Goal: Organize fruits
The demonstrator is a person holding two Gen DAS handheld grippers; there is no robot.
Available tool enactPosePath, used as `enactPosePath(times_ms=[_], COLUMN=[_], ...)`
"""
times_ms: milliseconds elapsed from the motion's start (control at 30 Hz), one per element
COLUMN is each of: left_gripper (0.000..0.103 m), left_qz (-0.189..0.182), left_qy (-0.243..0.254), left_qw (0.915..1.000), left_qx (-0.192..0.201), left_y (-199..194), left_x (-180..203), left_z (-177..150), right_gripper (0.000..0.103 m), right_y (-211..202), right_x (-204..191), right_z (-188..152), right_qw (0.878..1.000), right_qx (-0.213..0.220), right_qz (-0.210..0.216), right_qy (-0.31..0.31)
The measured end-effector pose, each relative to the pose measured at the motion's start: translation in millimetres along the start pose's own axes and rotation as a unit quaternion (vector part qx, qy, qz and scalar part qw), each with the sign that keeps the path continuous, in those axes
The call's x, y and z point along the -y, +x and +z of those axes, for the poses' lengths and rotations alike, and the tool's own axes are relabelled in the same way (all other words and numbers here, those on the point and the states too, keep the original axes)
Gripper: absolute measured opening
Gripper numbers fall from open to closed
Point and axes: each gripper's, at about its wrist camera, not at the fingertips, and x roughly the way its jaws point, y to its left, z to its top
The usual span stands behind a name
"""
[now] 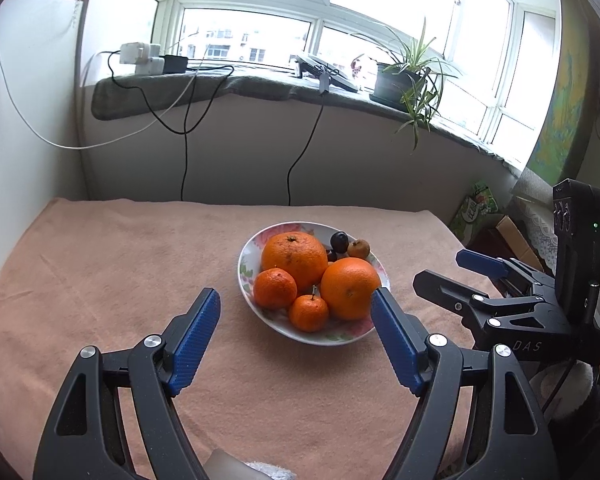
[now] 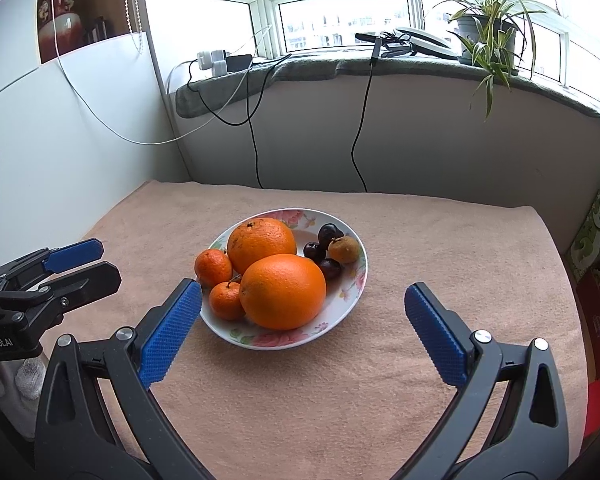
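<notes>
— Where's the fruit?

— All in the flowered bowl (image 2: 350,280) in the middle of the table (image 2: 440,248), on the pink towel. Two big oranges (image 2: 282,292), two small tangerines (image 2: 226,300) touching them at the left, dark plums (image 2: 326,236) and one brownish fruit (image 2: 344,249) at the back.

— How many plums?

— Three show from the right side; from the left the big orange (image 1: 294,260) hides most of them. What the brown one is, I can't make out.

— And the tools?

— The left hand-held gripper (image 1: 296,312) hangs in front of the bowl, fingers spread wide, holding nothing; its right pad covers part of the rim. The right hand-held gripper (image 2: 302,304) is equally wide apart and empty, its left pad (image 2: 172,332) just beside the bowl. The lower ends of both are cut off by the frame.
</notes>
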Motion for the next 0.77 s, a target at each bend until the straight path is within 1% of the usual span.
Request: enactPosePath(times_ms=[567,767], left_gripper=[0.078,0.078], left_qz=[-0.002,-0.001], left_qy=[0.004,0.007], left_qw=[1.0000,0.9999], left_qx=[0.006,0.008], left_y=[-2.5,-1.0], left_x=[-0.4,-2.0], left_z=[-1.1,-3.3], right_gripper=[0.103,0.103], right_y=[1.1,4.5], right_x=[-1.9,3.2], right_z=[-0.1,-1.7], right_qw=[1.000,1.000], right_qx=[-0.002,-0.004], right_qz=[-0.001,-0.005], right_qy=[0.002,0.010])
